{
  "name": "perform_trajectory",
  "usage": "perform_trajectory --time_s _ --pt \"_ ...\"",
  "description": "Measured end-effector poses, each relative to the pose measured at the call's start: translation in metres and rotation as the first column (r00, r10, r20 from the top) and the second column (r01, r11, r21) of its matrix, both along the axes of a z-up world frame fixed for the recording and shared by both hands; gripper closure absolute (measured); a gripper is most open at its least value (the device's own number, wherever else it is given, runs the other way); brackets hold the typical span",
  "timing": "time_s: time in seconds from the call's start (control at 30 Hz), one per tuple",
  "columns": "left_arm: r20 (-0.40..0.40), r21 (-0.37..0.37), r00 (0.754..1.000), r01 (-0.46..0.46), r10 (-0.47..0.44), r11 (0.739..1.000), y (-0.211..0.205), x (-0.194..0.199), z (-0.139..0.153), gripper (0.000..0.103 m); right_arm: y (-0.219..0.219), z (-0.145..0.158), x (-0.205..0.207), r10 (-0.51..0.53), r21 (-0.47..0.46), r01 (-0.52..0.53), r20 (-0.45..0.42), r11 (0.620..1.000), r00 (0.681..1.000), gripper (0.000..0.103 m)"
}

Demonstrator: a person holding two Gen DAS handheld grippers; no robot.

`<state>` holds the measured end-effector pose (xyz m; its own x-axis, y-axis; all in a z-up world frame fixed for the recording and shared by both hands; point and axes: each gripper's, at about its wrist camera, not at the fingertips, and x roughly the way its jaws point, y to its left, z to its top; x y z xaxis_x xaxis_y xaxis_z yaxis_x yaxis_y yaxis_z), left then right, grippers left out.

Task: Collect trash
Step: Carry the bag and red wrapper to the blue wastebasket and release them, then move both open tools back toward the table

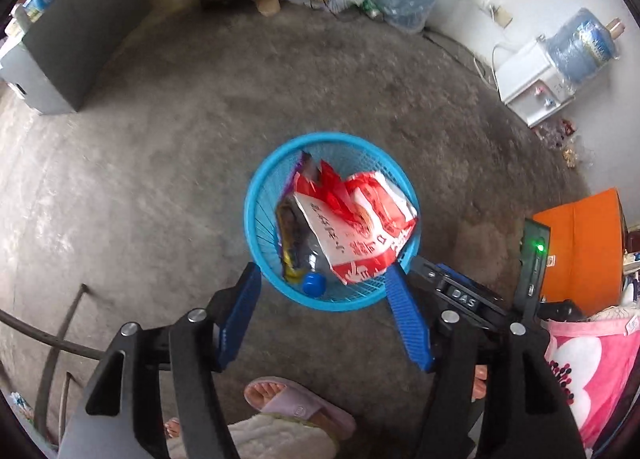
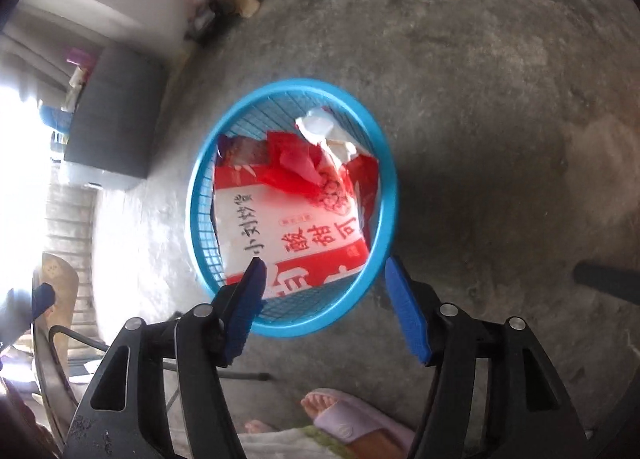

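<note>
Both the left gripper (image 1: 322,279) and the right gripper (image 2: 322,273) hang with jaws apart and empty over the blue basket (image 1: 260,187) holding a red-and-white bag (image 1: 356,231), so the drop looks done and fetching more trash seems next.

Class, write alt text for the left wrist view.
A blue mesh basket on a concrete floor holds a red-and-white bag and a blue-capped bottle; the open left gripper hangs above it, empty.
</note>
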<state>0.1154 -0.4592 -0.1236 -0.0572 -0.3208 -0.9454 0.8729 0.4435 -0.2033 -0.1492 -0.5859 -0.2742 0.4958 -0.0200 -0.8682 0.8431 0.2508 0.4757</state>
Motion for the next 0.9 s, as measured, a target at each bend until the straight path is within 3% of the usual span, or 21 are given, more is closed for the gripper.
perform_trajectory --time_s 0.17,0.3,0.4,0.53,0.63,0.9 --pt "0.013 -0.091 0.999 -0.051 0.052 0.995 0.026 0.008 0.037 0.035 0.010 0.024 -0.013 0.003 -0.064 -0.003 0.005 0.998 1.000 0.040" --pt "0.016 -0.188 0.995 -0.097 0.102 0.977 0.061 0.009 0.070 0.025 0.020 0.052 -0.009 0.037 -0.129 -0.036 0.006 0.991 0.999 0.040" --pt "0.026 -0.258 0.990 -0.129 0.140 0.958 0.097 0.008 0.093 0.015 0.033 0.072 0.004 0.086 -0.211 -0.101 -0.081 0.972 0.993 0.034" --pt "0.083 -0.306 0.974 -0.176 0.210 0.936 0.147 0.006 0.113 0.010 0.062 0.113 0.025 0.157 -0.340 -0.209 -0.175 0.917 0.972 0.018" --pt "0.115 -0.324 0.957 -0.218 0.267 0.921 0.183 0.005 0.126 0.007 0.087 0.148 0.033 0.180 -0.445 -0.246 -0.186 0.861 0.966 0.009" --pt "0.138 -0.407 0.915 -0.296 0.379 0.864 0.267 -0.002 0.174 0.006 0.142 0.219 0.049 0.247 -0.590 -0.296 -0.166 0.751 0.955 0.008"
